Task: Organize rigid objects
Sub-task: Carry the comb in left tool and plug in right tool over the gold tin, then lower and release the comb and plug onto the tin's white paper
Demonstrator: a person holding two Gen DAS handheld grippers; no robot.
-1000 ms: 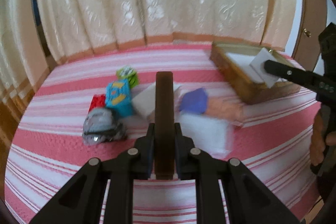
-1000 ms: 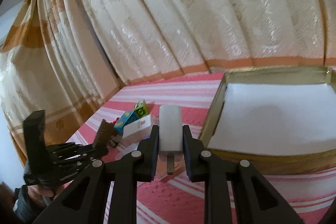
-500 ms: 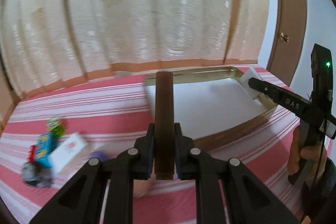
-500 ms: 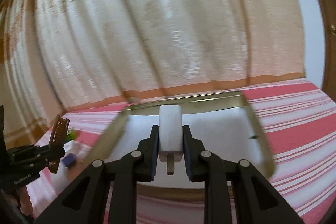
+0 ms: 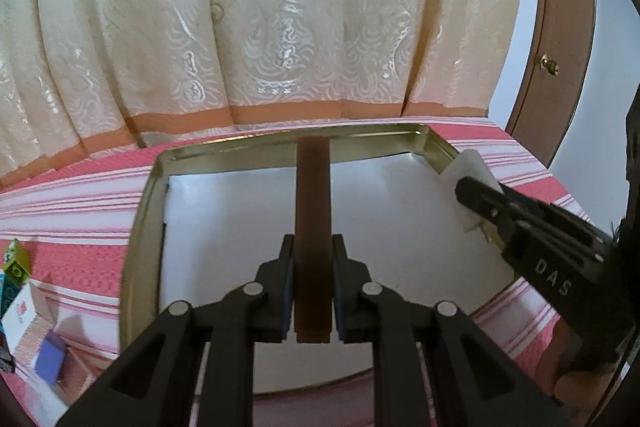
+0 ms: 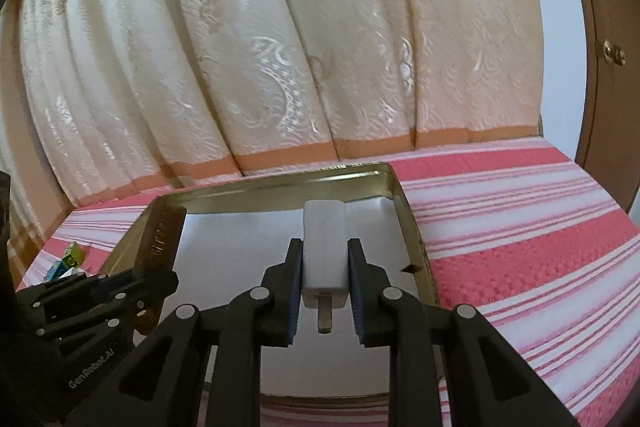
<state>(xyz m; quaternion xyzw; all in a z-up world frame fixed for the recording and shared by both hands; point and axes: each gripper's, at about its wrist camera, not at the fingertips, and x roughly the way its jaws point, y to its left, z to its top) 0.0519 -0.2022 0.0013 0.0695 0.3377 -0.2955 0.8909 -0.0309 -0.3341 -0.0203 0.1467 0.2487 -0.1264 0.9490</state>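
Both grippers are hanging over the gold tin tray point(image 5: 144, 211), which is sitting on the pink striped bedcover point(image 6: 520, 211) toward its far edge, by the curtain point(image 5: 280, 27). The left gripper point(image 5: 313, 255) is pinching a flat brown bar point(image 5: 313, 203) upright between its jaws, over the middle of the tray's white lining. The right gripper point(image 6: 323, 263) is pinching a white plug adapter point(image 6: 323, 243), prongs pointing back at the camera, near the tray's far right corner. The lining is looking bare, so nothing seems to be stowed yet; these two pieces are looking like the first to go in, and neither is being set down so far. Off the tray's left side, a green block point(image 5: 16, 261), a white box point(image 5: 24, 311) and a purple piece point(image 5: 50, 361) are lying on the bedcover, waiting to be gathered. By my reckoning the job is only just getting started
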